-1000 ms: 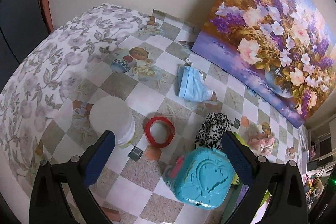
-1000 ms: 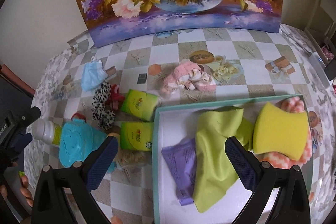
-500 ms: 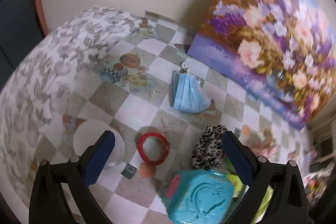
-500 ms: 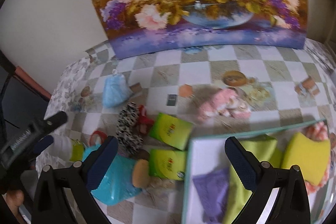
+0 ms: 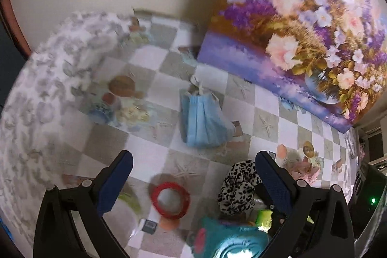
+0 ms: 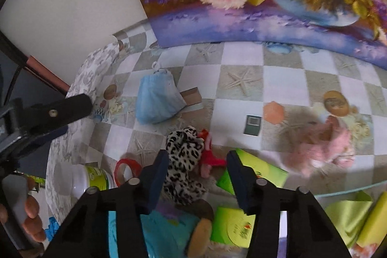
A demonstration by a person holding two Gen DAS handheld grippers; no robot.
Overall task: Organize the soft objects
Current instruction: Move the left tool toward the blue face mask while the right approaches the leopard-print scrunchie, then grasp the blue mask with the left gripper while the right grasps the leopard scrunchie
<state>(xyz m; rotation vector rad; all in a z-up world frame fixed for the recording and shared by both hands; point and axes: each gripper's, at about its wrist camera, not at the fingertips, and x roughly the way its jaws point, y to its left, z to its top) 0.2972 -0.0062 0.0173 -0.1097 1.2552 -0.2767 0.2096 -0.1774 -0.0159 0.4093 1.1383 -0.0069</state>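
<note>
A leopard-print cloth (image 6: pixel 183 151) with a red bit beside it lies crumpled on the checked tablecloth. My right gripper (image 6: pixel 197 161) hangs just over it, jaws closing, the cloth by the left finger and the red bit in the gap; the pads are not pressing on it. Farther back lies a blue face mask (image 6: pixel 157 100), and a pink cloth (image 6: pixel 324 149) is at the right. My left gripper (image 5: pixel 193 158) is open and holds nothing, with the mask (image 5: pixel 203 122) ahead of it and the leopard cloth (image 5: pixel 238 185) by its right finger.
A red ring (image 5: pixel 170 200), a teal toy box (image 5: pixel 229 241), a white bottle (image 6: pixel 79 180) and green packets (image 6: pixel 254 173) crowd the near side. The teal tray's rim (image 6: pixel 350 190) shows at right, with a green cloth (image 6: pixel 346 214) inside. A flower painting (image 5: pixel 302 28) leans on the wall.
My right gripper has swung left from over the tray to the leopard cloth, and its jaws have narrowed. My left gripper has moved toward the mask; the white bottle has left its view.
</note>
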